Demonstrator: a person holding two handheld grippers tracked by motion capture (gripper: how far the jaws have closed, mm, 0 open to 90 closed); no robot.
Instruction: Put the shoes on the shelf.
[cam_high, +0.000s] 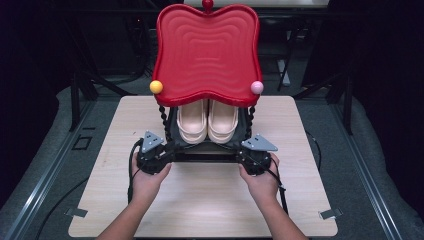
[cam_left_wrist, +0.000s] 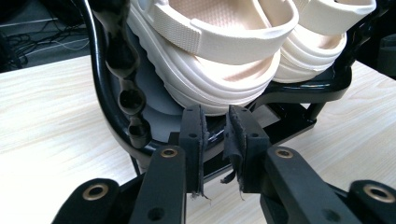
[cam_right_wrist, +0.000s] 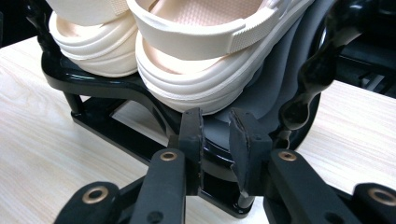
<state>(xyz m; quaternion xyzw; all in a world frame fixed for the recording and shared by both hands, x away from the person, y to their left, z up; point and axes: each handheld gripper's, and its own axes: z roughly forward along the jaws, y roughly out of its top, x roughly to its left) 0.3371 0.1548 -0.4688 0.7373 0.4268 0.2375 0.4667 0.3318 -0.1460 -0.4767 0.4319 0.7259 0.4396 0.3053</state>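
Rack (cam_high: 207, 150): rigid glossy black frame, red top tray (cam_high: 207, 50), centre of tabletop (cam_high: 100, 165); probably top-heavy, slippery.
Sandals (cam_high: 207, 120): light, loose on lower shelf.
Hold: base rim, 9 and 3 o'clock.
Left gripper (cam_left_wrist: 215, 133): slightly spread at rim, not pinching.
Right gripper (cam_right_wrist: 215, 135): same.

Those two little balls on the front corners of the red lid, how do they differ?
The yellow ball sits on the left front corner of the red lid; the pink ball sits on the right one. The yellow is vivid, the pink pale. Both are round, alike in size, and at the same height.
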